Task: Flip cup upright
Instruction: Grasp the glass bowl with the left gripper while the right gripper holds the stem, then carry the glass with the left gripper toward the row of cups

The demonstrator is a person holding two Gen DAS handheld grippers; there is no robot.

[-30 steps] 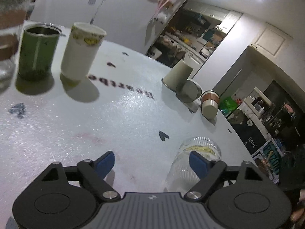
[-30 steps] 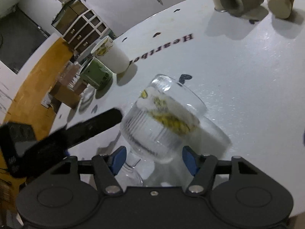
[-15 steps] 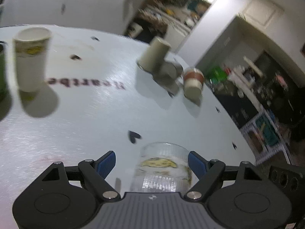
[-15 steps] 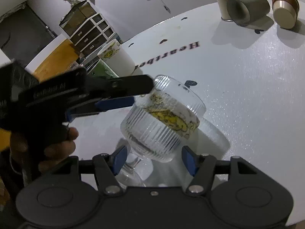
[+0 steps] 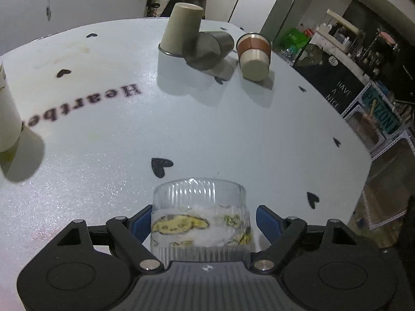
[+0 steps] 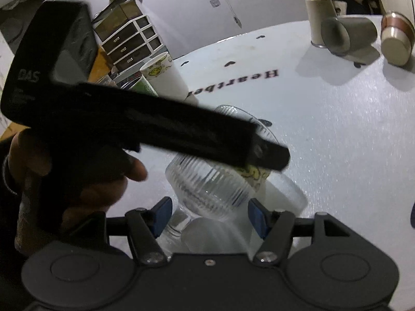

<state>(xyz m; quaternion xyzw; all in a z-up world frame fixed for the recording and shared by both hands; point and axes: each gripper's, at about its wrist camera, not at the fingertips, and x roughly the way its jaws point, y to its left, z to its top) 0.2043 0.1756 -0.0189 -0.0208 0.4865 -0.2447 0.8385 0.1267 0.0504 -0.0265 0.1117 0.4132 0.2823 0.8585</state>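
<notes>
A clear ribbed glass cup [image 5: 199,220] with a yellow printed band stands between the fingers of my left gripper [image 5: 203,224]. The jaws are wide open; the left pad is near the glass, the right pad stands apart from it. In the right wrist view the same cup [image 6: 215,186] is tilted, with a clear stem base toward the camera, between the open fingers of my right gripper [image 6: 210,217]. The left gripper's black body [image 6: 145,127] crosses over the cup there, held by a hand.
On the white round table [image 5: 233,134] at the far side stand an upside-down beige cup [image 5: 181,29], a grey cup on its side [image 5: 206,49] and a copper-banded cup on its side [image 5: 254,55]. A white printed cup [image 6: 166,77] stands at the left. The table edge is at the right.
My left gripper swung to the right and closed in on the glass cup, which now sits between its fingers. In the right wrist view the left gripper moved over the cup.
</notes>
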